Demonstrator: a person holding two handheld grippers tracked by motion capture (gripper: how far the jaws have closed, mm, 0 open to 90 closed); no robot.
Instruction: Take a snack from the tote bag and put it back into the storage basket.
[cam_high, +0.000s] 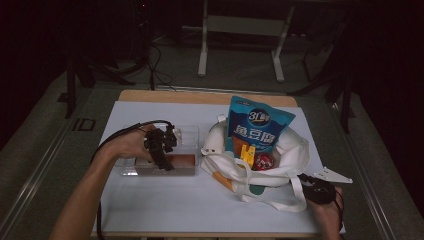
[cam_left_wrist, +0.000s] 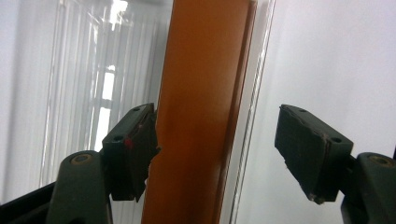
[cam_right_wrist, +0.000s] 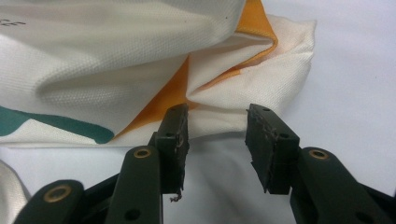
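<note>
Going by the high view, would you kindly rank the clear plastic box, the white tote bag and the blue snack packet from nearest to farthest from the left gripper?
1. Clear plastic box: directly under the left gripper, at the table's left.
2. White tote bag: to the gripper's right, at mid-table.
3. Blue snack packet: standing in the bag, slightly farther right and back.

Two bare forearms enter from the bottom of the high view, no sleeves visible. The left gripper (cam_high: 161, 145), centre left, is black and blocky, with a black cable (cam_high: 131, 127) looping off it. The right gripper (cam_high: 318, 191), lower right, is black and carries a pale grey three-cornered plate (cam_high: 331, 174). In both gripper views the jaws are dark arms with brass-coloured pivot screws and worn, chipped black pads (cam_left_wrist: 306, 148).
</note>
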